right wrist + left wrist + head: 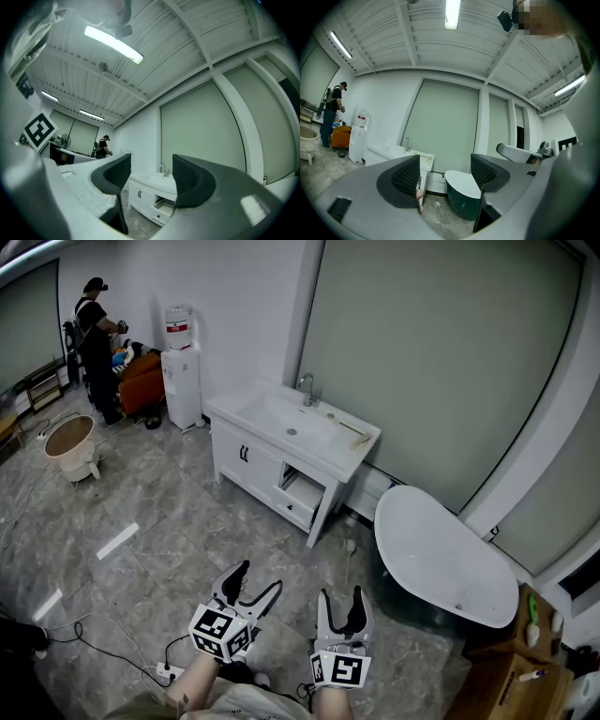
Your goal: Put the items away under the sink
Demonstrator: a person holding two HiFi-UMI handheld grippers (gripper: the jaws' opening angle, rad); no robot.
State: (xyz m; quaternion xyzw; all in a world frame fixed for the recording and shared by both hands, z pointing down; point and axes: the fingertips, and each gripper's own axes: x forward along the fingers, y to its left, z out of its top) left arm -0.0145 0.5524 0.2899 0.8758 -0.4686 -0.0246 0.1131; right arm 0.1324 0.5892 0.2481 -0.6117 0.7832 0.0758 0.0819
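Observation:
A white sink cabinet (281, 451) stands against the far wall, with a faucet (307, 388) at the back of its basin and a drawer (302, 491) pulled out at its lower right. A few small items (354, 430) lie on its right countertop. Both grippers hang low in the head view, well short of the cabinet. My left gripper (257, 585) is open and empty, as is my right gripper (340, 601). The cabinet (152, 196) shows between the right jaws, and the cabinet (396, 157) is left of the left jaws.
A white bathtub with a dark green body (442, 559) lies right of the cabinet. A water dispenser (181, 371) and a person (97, 343) are at the far left, a beige tub (70, 444) nearer. Cables and a power strip (167, 673) lie on the marble floor. Cardboard boxes (511, 652) stand at right.

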